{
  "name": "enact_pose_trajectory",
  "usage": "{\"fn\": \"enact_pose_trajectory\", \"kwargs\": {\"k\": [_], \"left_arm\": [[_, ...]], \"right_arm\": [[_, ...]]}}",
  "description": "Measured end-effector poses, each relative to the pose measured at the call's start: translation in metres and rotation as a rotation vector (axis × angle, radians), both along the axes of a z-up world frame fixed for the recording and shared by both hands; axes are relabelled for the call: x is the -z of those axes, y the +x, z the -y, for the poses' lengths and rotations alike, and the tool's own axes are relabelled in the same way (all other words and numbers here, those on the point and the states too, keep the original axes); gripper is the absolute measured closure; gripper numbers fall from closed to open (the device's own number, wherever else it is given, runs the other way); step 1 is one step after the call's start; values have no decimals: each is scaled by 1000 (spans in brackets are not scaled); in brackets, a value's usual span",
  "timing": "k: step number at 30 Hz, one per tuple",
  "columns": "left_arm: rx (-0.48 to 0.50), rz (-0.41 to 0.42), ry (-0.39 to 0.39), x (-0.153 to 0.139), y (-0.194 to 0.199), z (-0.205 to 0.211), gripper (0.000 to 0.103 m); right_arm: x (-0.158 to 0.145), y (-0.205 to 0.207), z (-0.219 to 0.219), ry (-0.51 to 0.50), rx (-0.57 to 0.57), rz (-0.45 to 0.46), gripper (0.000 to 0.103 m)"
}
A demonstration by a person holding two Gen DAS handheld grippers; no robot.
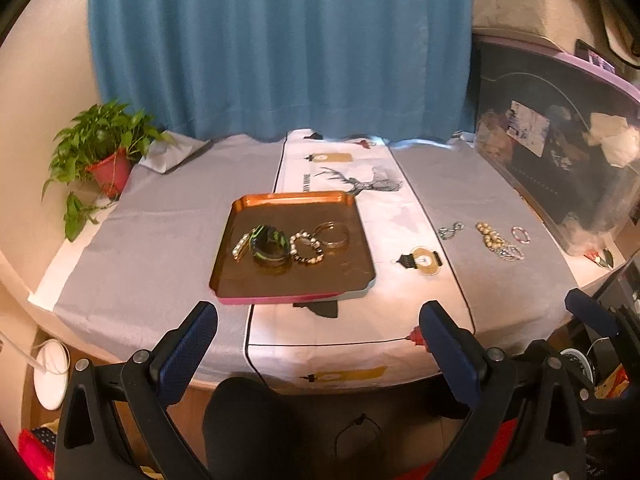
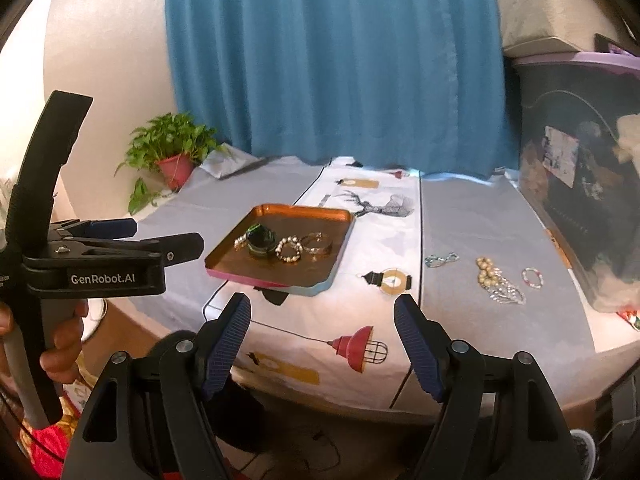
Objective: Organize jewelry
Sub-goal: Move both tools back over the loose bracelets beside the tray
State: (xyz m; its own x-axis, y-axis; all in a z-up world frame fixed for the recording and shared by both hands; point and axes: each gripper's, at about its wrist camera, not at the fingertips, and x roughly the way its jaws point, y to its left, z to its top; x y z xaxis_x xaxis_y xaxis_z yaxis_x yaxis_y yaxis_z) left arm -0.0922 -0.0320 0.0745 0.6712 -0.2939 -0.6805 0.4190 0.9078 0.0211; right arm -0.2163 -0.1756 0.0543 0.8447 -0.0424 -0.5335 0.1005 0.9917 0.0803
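A copper tray (image 1: pixel 248 280) (image 2: pixel 320 276) rests on the table's printed runner, holding a green-black bangle (image 1: pixel 271 245) (image 2: pixel 261 241), a bead bracelet (image 1: pixel 306 248) (image 2: pixel 288 250), a gold cuff (image 1: pixel 333 234) (image 2: pixel 318 243) and a small gold piece (image 1: pixel 241 249). On the grey cloth to the right lie a silver chain (image 1: pixel 450 231) (image 2: pixel 441 259), a gold bead cluster (image 1: pixel 491 237) (image 2: pixel 488 274) with silver chain, and a small bead ring (image 1: pixel 520 235) (image 2: pixel 533 278). My left gripper (image 1: pixel 320 326) (image 2: pixel 168 240) hangs open near the table's front edge, with nothing in it. My right gripper (image 2: pixel 322 314) is open, nothing between its fingers.
A potted plant (image 1: pixel 108 160) (image 2: pixel 172 160) stands at the back left. A dark storage bin (image 1: pixel 560 168) (image 2: pixel 580 200) fills the right side. A blue curtain (image 1: pixel 280 48) hangs behind the table. A dark round shape (image 1: pixel 248 420) sits below the table edge.
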Motion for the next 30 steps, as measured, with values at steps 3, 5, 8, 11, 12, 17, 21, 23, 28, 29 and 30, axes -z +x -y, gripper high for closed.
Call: {"fn": "enact_pose_trajectory", "kwargs": {"k": [3, 5, 8, 11, 12, 17, 21, 23, 28, 29, 30], "left_arm": [[14, 10, 0, -4, -3, 9, 3], [18, 19, 5, -5, -3, 14, 3], [21, 7, 1, -3, 0, 21, 3], [22, -7, 3, 1, 5, 31, 3], [23, -9, 7, 3, 6, 34, 3], [36, -28, 15, 10, 18, 53, 3], [54, -45, 8, 19, 26, 71, 3], [64, -58, 10, 26, 32, 82, 3], [91, -89, 32, 43, 47, 111, 3], [98, -97, 37, 48, 52, 119, 3], [102, -103, 41, 52, 56, 125, 3]], "right_arm": [[-4, -7, 5, 0, 12, 13, 28], [-5, -9, 9, 5, 19, 19, 28], [-3, -9, 16, 15, 26, 18, 28], [0, -7, 25, 31, 34, 14, 28], [2, -7, 28, 34, 36, 13, 28], [10, -3, 44, 53, 69, 1, 28], [20, -1, 64, 64, 104, -10, 28], [26, -1, 76, 70, 125, -18, 28], [45, 4, 113, 81, 195, -46, 28], [50, 5, 121, 79, 214, -54, 28], [54, 7, 128, 77, 228, -60, 28]]}}
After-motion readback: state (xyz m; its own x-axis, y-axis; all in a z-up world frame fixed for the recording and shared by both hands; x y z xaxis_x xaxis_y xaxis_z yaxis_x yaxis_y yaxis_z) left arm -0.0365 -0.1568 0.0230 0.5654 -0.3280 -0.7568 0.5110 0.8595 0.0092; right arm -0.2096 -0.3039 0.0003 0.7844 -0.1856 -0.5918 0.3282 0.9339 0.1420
